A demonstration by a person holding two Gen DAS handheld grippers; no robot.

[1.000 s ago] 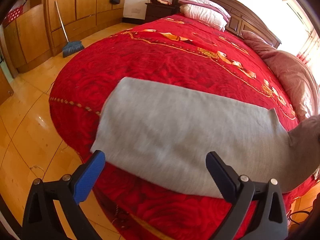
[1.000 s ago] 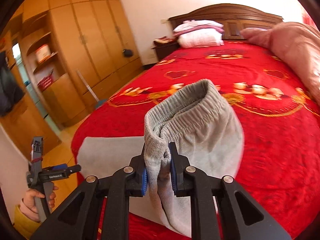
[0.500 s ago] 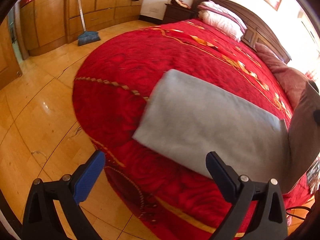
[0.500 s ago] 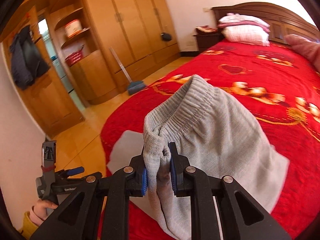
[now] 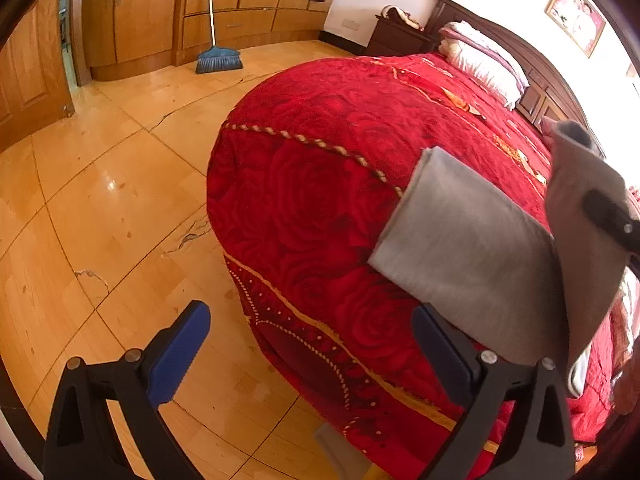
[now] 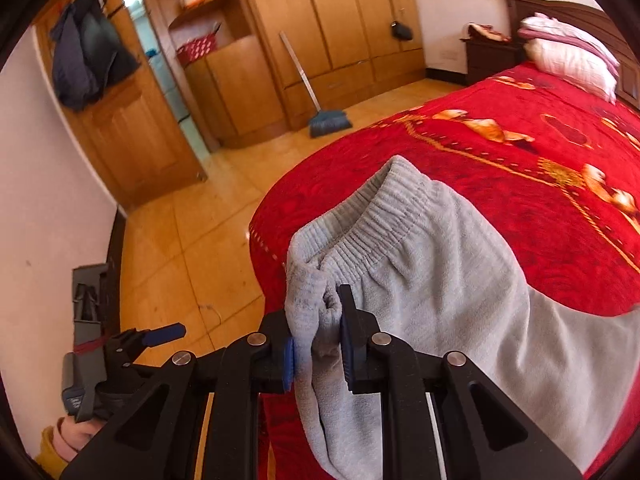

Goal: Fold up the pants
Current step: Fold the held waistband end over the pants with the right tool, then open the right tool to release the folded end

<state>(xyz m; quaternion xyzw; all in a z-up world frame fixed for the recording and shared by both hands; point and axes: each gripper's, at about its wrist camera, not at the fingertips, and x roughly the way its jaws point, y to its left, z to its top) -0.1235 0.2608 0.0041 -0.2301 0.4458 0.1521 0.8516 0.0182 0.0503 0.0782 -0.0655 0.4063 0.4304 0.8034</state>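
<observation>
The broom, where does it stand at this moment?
The broom stands on the floor, leaning against the wooden wardrobe. It is upper left of centre in the left wrist view, beyond the foot of the red bed.

No words or numbers can be read anywhere. The grey handle of the black left gripper (image 6: 132, 344) has a small pale label, too blurry to read. The framed picture (image 5: 576, 14) on the white wall shows no letters.
</observation>
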